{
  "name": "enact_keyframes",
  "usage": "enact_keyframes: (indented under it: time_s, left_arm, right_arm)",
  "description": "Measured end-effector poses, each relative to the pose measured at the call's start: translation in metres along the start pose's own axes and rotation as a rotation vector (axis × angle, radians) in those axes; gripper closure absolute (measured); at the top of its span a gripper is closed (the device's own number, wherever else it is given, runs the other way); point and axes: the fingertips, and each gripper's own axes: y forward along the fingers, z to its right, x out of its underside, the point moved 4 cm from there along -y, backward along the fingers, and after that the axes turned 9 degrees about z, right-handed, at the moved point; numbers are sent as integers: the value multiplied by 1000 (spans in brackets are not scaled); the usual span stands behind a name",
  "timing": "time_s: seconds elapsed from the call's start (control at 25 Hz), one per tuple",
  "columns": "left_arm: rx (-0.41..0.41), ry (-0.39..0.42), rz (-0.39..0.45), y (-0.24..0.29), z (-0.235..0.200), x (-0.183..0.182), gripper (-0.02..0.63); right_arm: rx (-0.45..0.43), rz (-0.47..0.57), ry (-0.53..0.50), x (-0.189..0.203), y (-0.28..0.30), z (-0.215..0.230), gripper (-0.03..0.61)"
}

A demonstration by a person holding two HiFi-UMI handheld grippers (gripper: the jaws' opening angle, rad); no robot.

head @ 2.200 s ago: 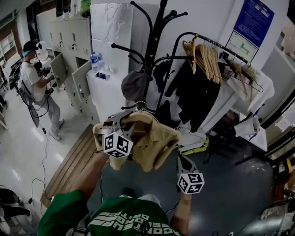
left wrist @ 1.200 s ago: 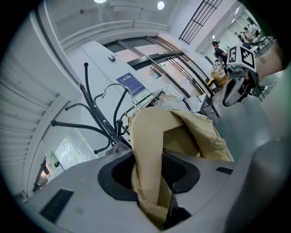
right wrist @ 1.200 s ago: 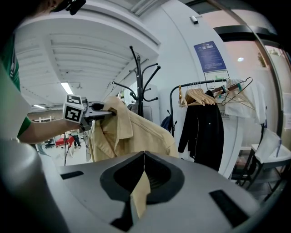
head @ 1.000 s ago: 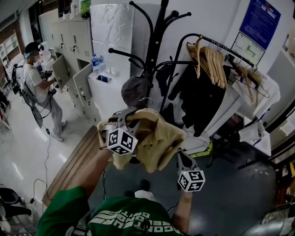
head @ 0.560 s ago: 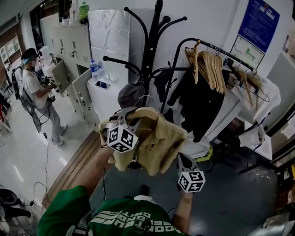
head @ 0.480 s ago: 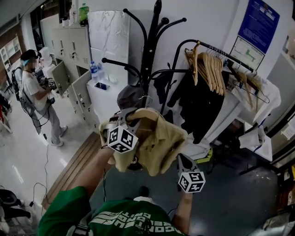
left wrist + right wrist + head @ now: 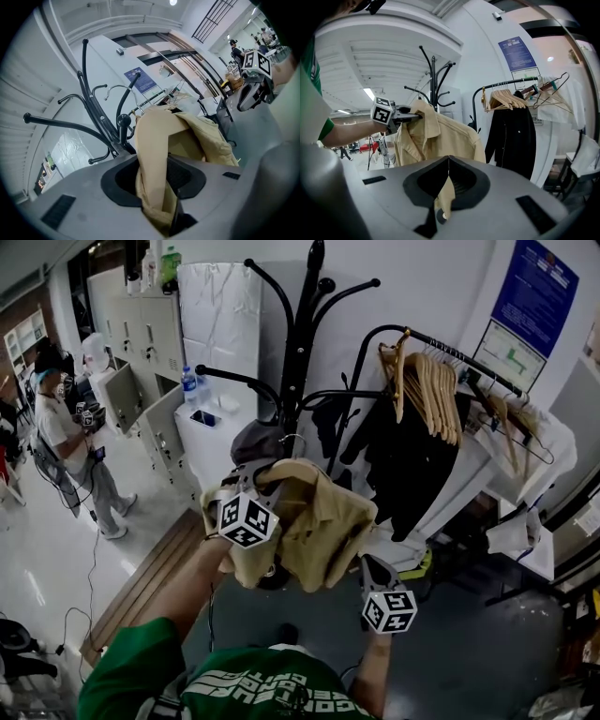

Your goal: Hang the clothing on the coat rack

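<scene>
A tan shirt hangs on a hanger whose metal hook sticks up just in front of the black coat rack. My left gripper is shut on the shirt's collar and hanger shoulder, held up at the height of the rack's lower arms. In the left gripper view the tan cloth fills the shut jaws, with the rack's arms close behind. My right gripper is lower and to the right, shut on the shirt's hem. The right gripper view shows the whole shirt hanging.
A grey cap hangs on the coat rack. To the right stands a garment rail with wooden hangers and a black coat. White cabinet and lockers stand left. A person stands far left.
I have stepped closer to the coat rack, and the shirt with both grippers has drifted slightly toward it. Both grips are unchanged. The person at far left has shifted leftward.
</scene>
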Motion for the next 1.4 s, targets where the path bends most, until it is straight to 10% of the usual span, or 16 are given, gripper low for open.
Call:
enact_keyframes:
  time_s: [1.4]
  left_arm:
    - [-1,-56,-129,42,-4,84,479]
  right_arm:
    - [-26,-55,12,8,45,32,569]
